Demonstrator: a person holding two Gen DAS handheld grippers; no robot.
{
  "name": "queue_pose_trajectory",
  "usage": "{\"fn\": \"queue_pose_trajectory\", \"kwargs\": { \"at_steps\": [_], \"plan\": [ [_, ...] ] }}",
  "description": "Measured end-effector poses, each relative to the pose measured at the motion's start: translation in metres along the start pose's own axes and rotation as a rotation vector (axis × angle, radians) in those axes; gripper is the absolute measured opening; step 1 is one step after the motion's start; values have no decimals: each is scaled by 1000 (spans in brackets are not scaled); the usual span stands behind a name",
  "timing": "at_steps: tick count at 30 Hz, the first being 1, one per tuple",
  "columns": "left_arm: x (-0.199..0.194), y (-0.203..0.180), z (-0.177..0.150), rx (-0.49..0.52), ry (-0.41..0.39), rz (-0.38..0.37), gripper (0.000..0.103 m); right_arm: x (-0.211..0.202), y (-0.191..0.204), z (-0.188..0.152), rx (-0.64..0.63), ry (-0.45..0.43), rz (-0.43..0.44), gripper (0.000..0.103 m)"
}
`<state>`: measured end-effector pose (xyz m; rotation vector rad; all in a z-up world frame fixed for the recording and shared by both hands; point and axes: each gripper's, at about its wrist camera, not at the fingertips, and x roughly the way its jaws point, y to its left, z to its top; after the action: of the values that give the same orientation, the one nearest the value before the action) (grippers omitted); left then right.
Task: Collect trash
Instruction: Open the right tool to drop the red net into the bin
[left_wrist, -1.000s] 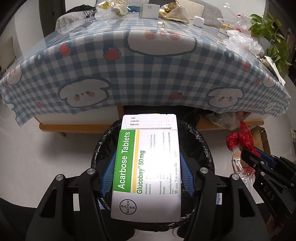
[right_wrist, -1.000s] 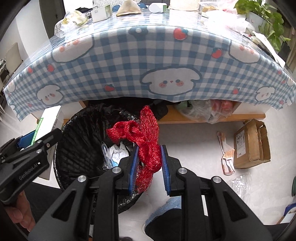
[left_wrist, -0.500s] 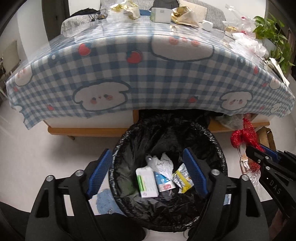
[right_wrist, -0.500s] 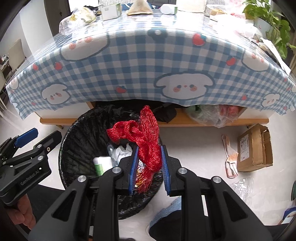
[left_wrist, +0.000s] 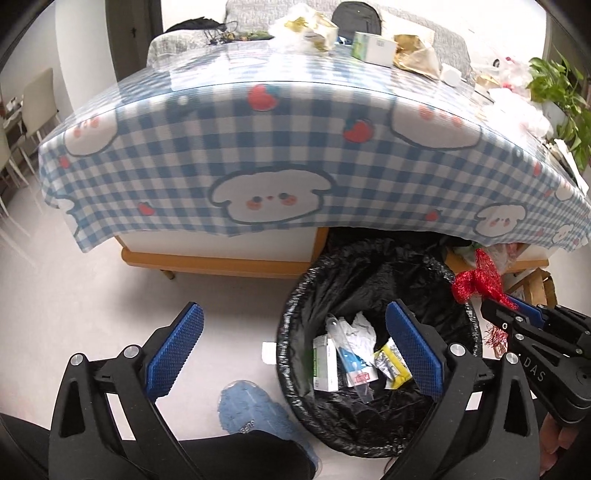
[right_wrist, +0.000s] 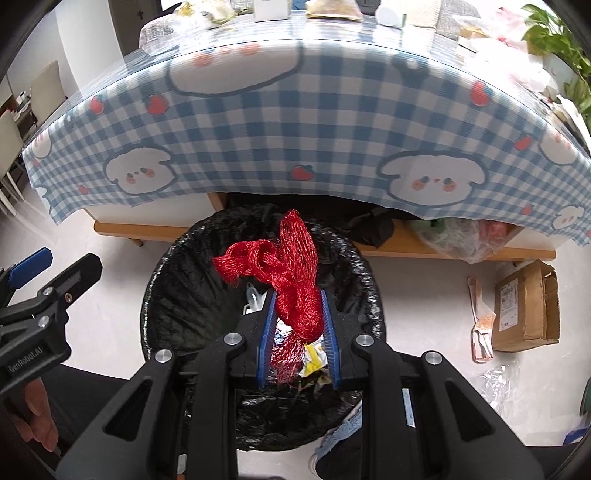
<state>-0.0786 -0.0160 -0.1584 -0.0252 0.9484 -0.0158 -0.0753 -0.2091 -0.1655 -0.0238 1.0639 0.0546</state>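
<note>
A black-lined trash bin stands on the floor before the table; it also shows in the right wrist view. Inside lie the white and green medicine box, a yellow wrapper and crumpled paper. My left gripper is open and empty, shifted left of the bin. My right gripper is shut on a red mesh net bag and holds it over the bin; the net also shows in the left wrist view.
A table with a blue checked cloth carries boxes, wrappers and a plant. A cardboard box, a wrapper and clear plastic lie on the floor at right. Blue slippers are near the bin.
My left gripper opened and the medicine box fell into the bin; the gripper then swung left. My right gripper carried the red net from the bin's side to over its middle.
</note>
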Motion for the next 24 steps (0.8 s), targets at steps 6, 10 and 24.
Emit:
{"fn": "queue_pose_trajectory", "kwargs": {
  "at_steps": [6,10,24],
  "plan": [
    [4,12,-1,-12,16,2,97,9,15,1,-17,9,13,23],
    [6,13,-1,-12,20,-4,97,13,24,2,-30,18,25,25],
    [16,13,1,-15,34,-11,97,18,30,4,-24,10,35,58]
  ]
}}
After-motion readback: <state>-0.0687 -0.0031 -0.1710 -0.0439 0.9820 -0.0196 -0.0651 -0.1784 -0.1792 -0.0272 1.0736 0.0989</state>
